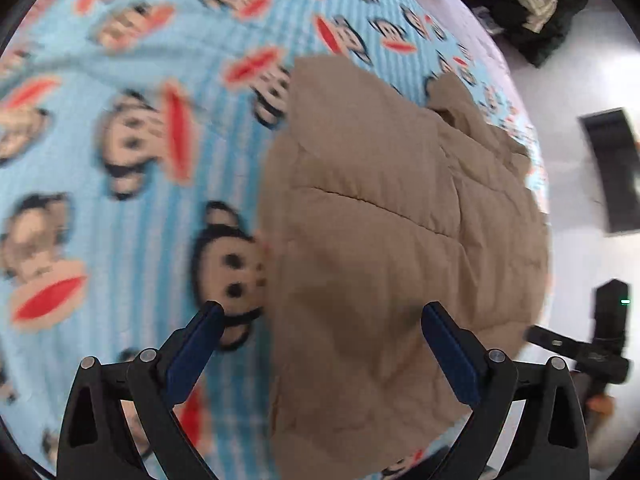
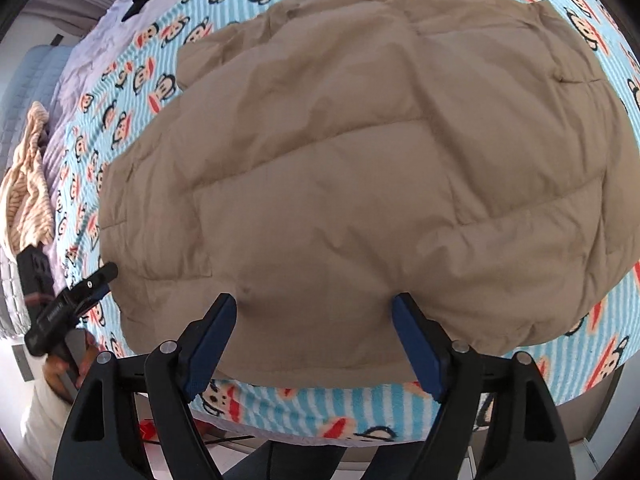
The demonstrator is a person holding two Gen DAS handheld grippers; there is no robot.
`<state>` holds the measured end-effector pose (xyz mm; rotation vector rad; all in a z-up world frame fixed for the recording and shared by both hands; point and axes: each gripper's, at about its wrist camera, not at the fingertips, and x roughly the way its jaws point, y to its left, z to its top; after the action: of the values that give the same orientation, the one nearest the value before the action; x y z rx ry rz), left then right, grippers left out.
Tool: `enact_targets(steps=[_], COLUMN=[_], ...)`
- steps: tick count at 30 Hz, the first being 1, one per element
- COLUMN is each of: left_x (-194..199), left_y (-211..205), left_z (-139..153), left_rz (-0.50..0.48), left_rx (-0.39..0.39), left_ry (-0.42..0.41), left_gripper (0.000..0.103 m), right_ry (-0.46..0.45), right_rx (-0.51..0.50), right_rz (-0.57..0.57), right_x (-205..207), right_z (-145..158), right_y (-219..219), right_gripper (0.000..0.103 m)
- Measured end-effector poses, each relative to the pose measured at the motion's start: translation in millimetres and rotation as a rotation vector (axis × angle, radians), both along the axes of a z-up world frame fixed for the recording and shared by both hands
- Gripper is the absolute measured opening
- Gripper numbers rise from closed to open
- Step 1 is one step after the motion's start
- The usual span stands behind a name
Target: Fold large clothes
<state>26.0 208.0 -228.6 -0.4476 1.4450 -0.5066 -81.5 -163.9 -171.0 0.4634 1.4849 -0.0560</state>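
A tan quilted jacket (image 2: 360, 168) lies spread flat on a bed covered by a blue striped blanket with monkey faces (image 1: 132, 208). My right gripper (image 2: 316, 300) hangs open over the jacket's near hem, with fabric below the blue pads and nothing gripped. My left gripper (image 1: 322, 308) is open too, pointing down over the jacket's (image 1: 392, 240) left edge where it meets the blanket. The left wrist view is motion-blurred. In the right wrist view the left gripper (image 2: 103, 282) shows at the jacket's left side, held by a hand.
A striped beige cloth (image 2: 28, 176) and a lavender sheet (image 2: 80, 64) lie at the bed's far left. Dark clothes (image 1: 536, 12) sit on the pale floor beyond the bed. The bed's near edge (image 2: 320, 420) drops off just below my right gripper.
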Motion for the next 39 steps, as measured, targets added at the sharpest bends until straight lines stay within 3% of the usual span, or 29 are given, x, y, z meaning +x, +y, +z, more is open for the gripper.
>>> enact_targets(steps=[5,13,16,17,19,22,26,28,29,30,33,39], left_x=[23,28,26,26,24,20,13,10,8,7,1,-7], left_y=[-24,-52,-58,-60,-65,-66,-74,-81,-87,-91,-109,-154], left_z=[-27,-32,-29,-25,-12,8,41,56,66,73,98,145], left_rz=[-0.074,-0.169,-0.192,-0.189,-0.192,-0.173,-0.160,-0.161,-0.158,-0.154,-0.135,-0.111], left_rx=[-0.127,-0.143,-0.212,-0.230,-0.219,-0.234,-0.230,-0.216,-0.206,-0.204,-0.203,-0.190], left_ry=[0.029,0.014,0.057,0.061,0.040,0.025,-0.013,-0.034,-0.046,-0.052,-0.064,-0.084], left_gripper=[0.099,0.099,0.042,0.034,0.029,0.028,0.028,0.028,0.028,0.028,0.028,0.028], right_ry=[0.007,0.012,0.014,0.015,0.017,0.007,-0.084,-0.134,-0.144,-0.156,-0.196,-0.191], right_rx=[-0.002,-0.017,-0.018,-0.017,-0.015,0.011,-0.017,-0.014,-0.004,0.014,0.043,0.133], right_rz=[-0.015,-0.009,-0.010,-0.009,-0.007,-0.017,-0.022,-0.015,-0.010,-0.004,0.018,0.007], right_x=[0,2,1,1,1,0,5,12,16,21,31,55], right_z=[-3,-7,-8,-8,-7,1,21,26,26,24,18,-15], right_y=[-3,0,-1,-1,-1,-3,-13,-21,-25,-29,-34,-48], right_gripper=[0.083,0.083,0.083,0.083,0.083,0.083,0.082,0.062,0.035,0.024,0.015,0.015])
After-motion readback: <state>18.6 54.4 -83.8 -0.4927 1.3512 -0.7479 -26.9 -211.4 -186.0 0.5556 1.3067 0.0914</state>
